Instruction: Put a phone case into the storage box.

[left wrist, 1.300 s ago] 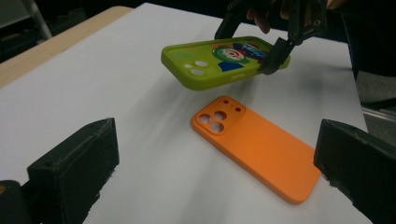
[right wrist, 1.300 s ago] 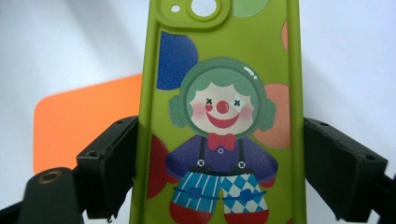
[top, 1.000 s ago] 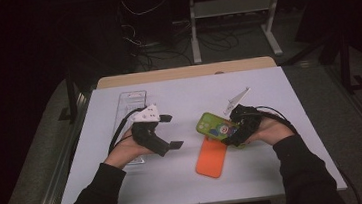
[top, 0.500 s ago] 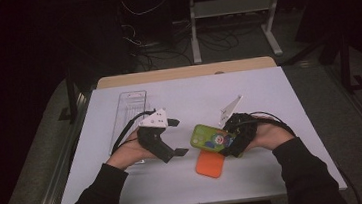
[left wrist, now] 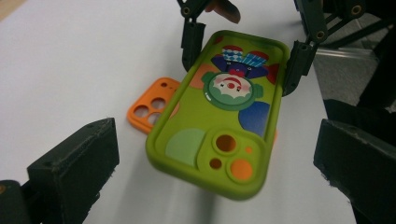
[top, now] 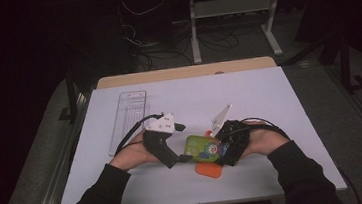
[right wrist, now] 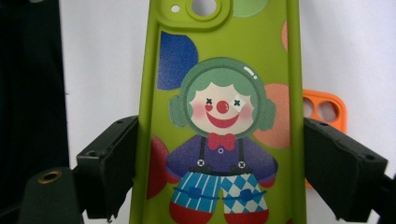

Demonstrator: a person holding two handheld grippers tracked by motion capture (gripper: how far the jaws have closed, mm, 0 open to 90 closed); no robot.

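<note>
Both hands have drawn together since the earlier frame: right tool (top: pixel 222 150) clamps the green clown phone case (top: pixel 204 148) above the worktop (top: pixel 269 98), orange case (top: pixel 209 169) at its 6 o'clock; left tool (top: pixel 179 143), jaws apart, must next close on the case's free end.

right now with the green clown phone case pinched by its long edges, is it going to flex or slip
The green clown case is an empty shell with thin raised walls, so it probably bows a little under the right gripper. Its matte, rubbery-looking surface likely resists slipping. It looks light: held at one end, it juts out above the table without drooping.
</note>
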